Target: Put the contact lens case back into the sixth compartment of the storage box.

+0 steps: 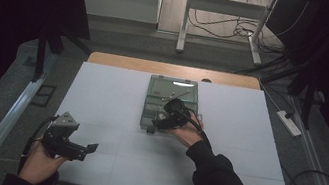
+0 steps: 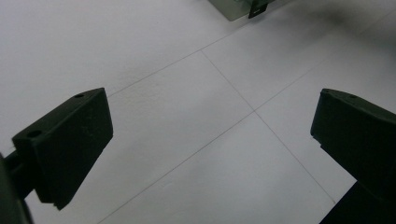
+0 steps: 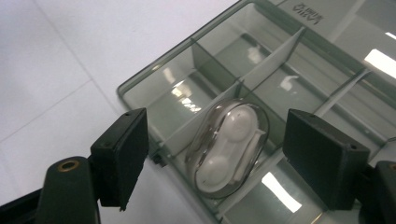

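The left tool [image 1: 91,148] hangs low over the near left part of the white desk [image 1: 109,108], held by a hand [image 1: 38,165] whose wrist is cut off at the bottom edge of the high view. In the left gripper view its two black jaws are spread wide with nothing but bare desk surface between them; the right jaw runs out of the picture at the lower corner. Far ahead of that tool, at the top edge, only a corner of the clear compartment box [image 2: 233,9] peeks in, the rest cut off.

The right tool [image 3: 215,154] hovers over the near end of the same box [image 1: 170,104], and in the high view the hand [image 1: 186,132] and the tool body cover that end, so its contents cannot be made out there. In the right gripper view its jaws stand spread, touching nothing. Between them, just below, a small clear oval case with white earbuds [image 3: 229,147] lies in one compartment, resting against a divider. Glare on the plastic blurs the farther compartments, and the lid's printed lettering is too cropped to read.
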### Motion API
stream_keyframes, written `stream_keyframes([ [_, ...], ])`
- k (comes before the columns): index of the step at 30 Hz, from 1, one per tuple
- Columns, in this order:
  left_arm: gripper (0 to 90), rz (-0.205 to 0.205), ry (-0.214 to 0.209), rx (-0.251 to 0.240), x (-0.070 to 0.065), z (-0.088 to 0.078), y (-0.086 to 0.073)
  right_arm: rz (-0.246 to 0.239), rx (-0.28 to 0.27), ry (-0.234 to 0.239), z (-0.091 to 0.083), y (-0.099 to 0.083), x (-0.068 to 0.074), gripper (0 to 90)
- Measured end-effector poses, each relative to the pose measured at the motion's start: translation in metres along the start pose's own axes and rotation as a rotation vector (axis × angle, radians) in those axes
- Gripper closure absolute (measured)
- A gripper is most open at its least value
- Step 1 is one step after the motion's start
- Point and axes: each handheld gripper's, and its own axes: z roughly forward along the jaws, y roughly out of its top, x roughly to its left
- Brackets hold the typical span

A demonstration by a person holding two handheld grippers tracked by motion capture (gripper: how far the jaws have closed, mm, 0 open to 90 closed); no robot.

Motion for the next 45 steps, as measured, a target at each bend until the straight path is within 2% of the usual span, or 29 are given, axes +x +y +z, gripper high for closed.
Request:
stream_keyframes([
  [10,0.0,-0.003,-0.003,-0.002,0.0,0.0,0.0,-0.017,0.045,0.036,-0.007,-0.004,0.002,6.9],
  [15,0.0,-0.004,-0.006,-0.005,0.001,-0.001,0.0,-0.036,0.078,0.049,-0.009,-0.009,0.006,3.8],
  [20,0.0,-0.002,-0.006,-0.005,0.001,-0.001,0.0,-0.027,0.076,0.065,-0.015,-0.014,0.006,1.8],
  [28,0.0,-0.003,-0.007,-0.005,0.001,-0.001,0.0,-0.019,0.04,0.084,-0.03,-0.023,0.006,0.0],
  [37,0.0,-0.003,-0.008,-0.006,0.001,-0.001,0.0,-0.038,0.026,0.076,-0.04,-0.035,0.005,0.0],
  [45,0.0,-0.005,-0.009,-0.007,0.001,-0.001,0.0,-0.03,0.019,0.059,-0.049,-0.043,0.004,0.0],
])
